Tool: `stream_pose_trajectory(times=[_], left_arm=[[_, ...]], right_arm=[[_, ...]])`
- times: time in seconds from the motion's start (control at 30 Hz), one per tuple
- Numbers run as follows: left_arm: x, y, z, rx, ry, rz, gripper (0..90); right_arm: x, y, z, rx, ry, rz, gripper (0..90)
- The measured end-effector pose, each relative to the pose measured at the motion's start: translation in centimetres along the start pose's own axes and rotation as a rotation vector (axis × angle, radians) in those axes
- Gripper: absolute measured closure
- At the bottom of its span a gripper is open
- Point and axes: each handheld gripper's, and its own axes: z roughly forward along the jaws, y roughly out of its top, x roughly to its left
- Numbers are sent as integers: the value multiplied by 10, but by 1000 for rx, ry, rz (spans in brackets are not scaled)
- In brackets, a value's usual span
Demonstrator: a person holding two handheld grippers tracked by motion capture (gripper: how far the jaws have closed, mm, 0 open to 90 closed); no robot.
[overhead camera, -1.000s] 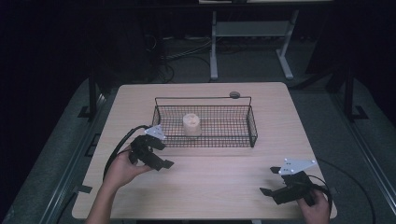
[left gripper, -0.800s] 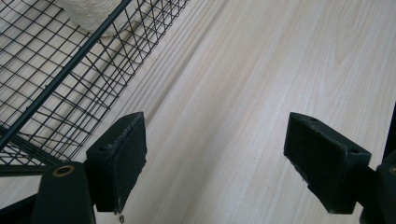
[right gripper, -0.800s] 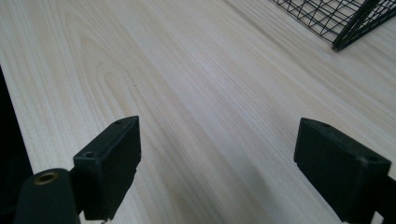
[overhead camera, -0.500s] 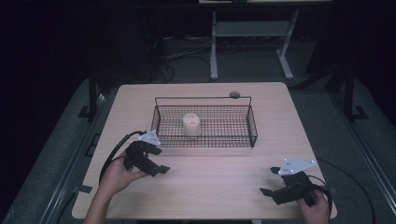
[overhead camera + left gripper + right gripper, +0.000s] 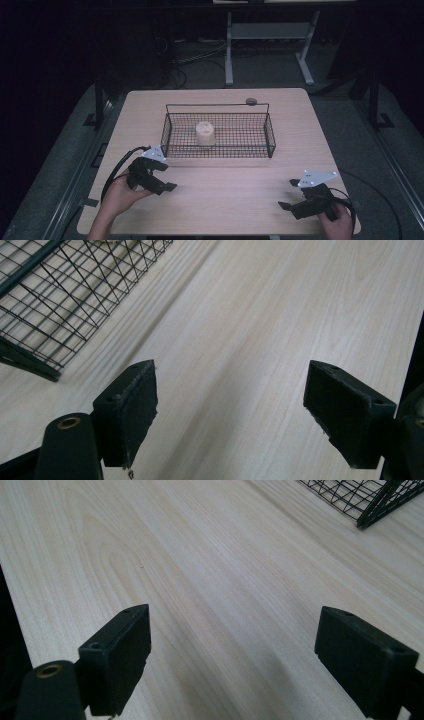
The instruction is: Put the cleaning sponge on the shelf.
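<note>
Left gripper [image 5: 163, 178]: jaws spread wide apart with nothing between them, held over bare tabletop [image 5: 225, 185] just in front of the near left corner of the wire basket [image 5: 170, 131]. Right gripper [image 5: 288, 194]: jaws likewise wide apart and empty, near the tabletop's front right corner, well apart from the basket. A pale cylindrical object [image 5: 204, 133] stands upright inside the basket, left of its centre. A small dark disc [image 5: 251, 101] lies behind the basket's far rim.

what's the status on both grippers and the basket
Left gripper open, empty, near the wire basket. Right gripper open, empty, at table front right. Pale cylinder sits in the basket. Nothing in the way.
</note>
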Motion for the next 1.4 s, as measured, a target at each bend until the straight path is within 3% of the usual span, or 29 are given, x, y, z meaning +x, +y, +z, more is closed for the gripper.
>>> stream_pose_trajectory(times=[0.7,1.2,1.4], left_arm=[[-8,-25,-6,-16,17,-13,208],[-13,-48,-7,-32,29,-45,208],[-16,-56,-8,-62,28,-61,208]], right_arm=[[0,0,1,7,-2,0,143],[1,0,2,8,-3,2,143],[2,0,2,11,-2,4,143]])
